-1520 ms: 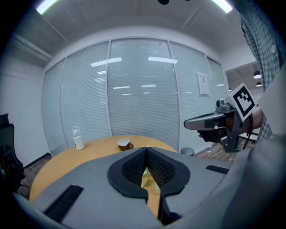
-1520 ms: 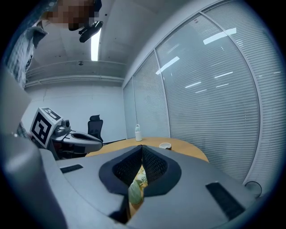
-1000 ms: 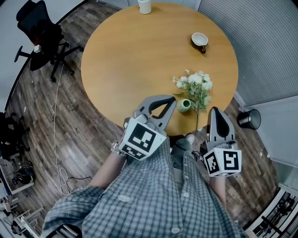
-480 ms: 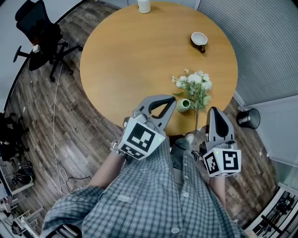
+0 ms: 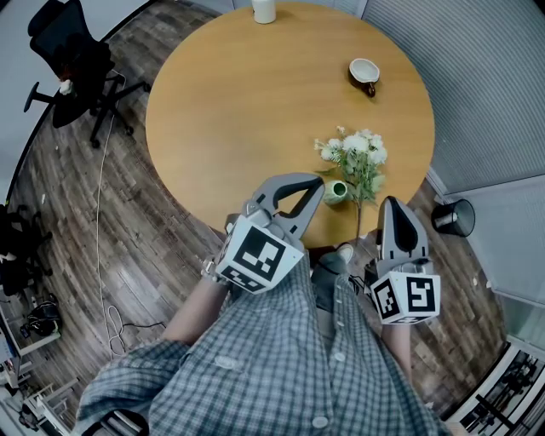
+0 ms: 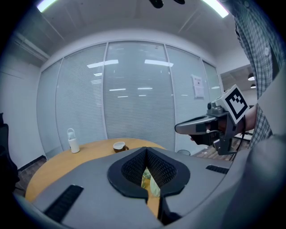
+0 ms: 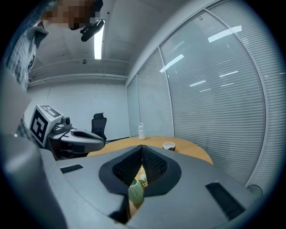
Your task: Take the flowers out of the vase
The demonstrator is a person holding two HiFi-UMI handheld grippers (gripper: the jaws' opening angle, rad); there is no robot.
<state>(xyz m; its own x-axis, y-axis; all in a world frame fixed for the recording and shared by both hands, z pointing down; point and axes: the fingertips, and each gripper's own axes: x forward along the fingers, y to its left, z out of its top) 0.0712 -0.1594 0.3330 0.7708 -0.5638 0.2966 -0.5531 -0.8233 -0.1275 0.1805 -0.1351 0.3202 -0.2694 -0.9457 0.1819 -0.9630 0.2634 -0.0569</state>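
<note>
A bunch of white flowers (image 5: pixel 355 156) with green leaves lies on the round wooden table (image 5: pixel 238 102) near its front edge. Its stem (image 5: pixel 359 220) runs past the right side of a small green vase (image 5: pixel 336 192) to the table's rim, not into the vase. My left gripper (image 5: pixel 315 184) is shut and empty, with its tip just left of the vase. My right gripper (image 5: pixel 397 204) is also shut and empty, just right of the stem's end. In the right gripper view the vase (image 7: pixel 136 192) shows through the gap below the closed tips (image 7: pixel 142 147).
A brown and white cup (image 5: pixel 365 75) stands at the table's far right and a white bottle (image 5: pixel 264 10) at its far edge. A black office chair (image 5: pixel 72 68) is on the wood floor at the left, a black bin (image 5: pixel 456 217) at the right by the blinds.
</note>
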